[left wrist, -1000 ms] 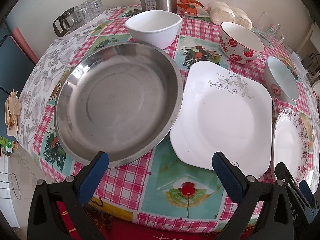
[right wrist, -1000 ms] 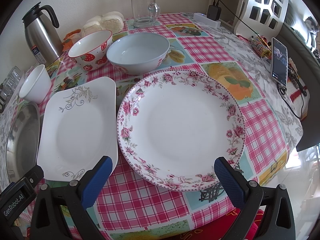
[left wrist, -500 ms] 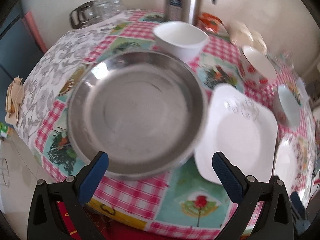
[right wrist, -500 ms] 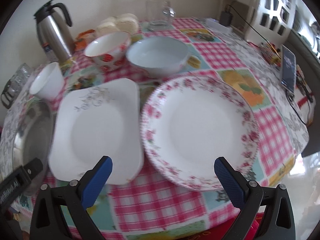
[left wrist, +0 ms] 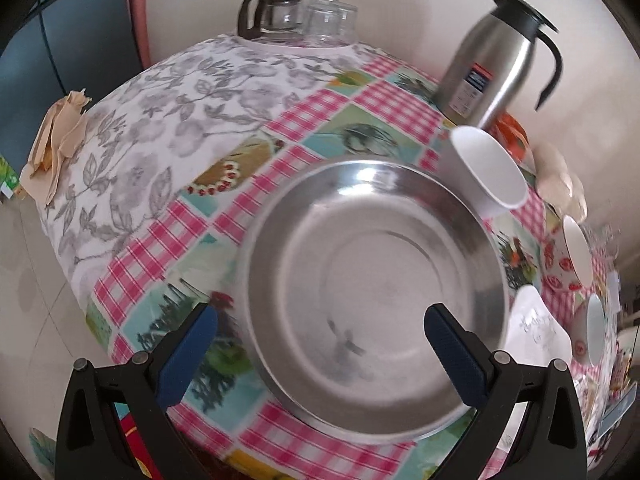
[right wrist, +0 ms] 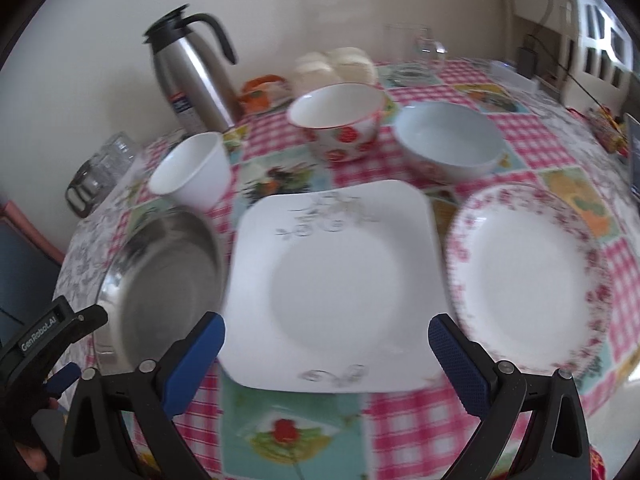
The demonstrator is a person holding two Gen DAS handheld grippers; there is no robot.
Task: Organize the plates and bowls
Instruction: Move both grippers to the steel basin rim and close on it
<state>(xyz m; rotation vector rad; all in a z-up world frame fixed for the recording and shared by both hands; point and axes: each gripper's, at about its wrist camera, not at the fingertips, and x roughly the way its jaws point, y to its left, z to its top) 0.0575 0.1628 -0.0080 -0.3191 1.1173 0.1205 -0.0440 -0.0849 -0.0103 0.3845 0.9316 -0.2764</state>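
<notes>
My left gripper (left wrist: 320, 352) is open and empty, just in front of the steel pan (left wrist: 372, 292), which also shows in the right wrist view (right wrist: 160, 284). My right gripper (right wrist: 326, 360) is open and empty before the square white plate (right wrist: 336, 284), whose corner shows in the left wrist view (left wrist: 536, 332). The floral round plate (right wrist: 528, 280) lies to its right. Behind stand a white cup-bowl (right wrist: 192, 172) (left wrist: 488, 168), a strawberry bowl (right wrist: 340, 120) (left wrist: 568, 256) and a pale blue bowl (right wrist: 448, 140) (left wrist: 592, 332).
A steel thermos (right wrist: 192, 68) (left wrist: 496, 60) stands at the back. A glass pitcher and glasses (left wrist: 296, 20) sit at the far left corner. Buns (right wrist: 336, 64) and a glass mug (right wrist: 428, 48) are at the back. The checkered tablecloth's edge (left wrist: 120, 336) drops off near both grippers.
Both grippers have swung left. The left view now centres on the steel pan; the right view now centres on the square plate instead of the floral plate. Both stayed open.
</notes>
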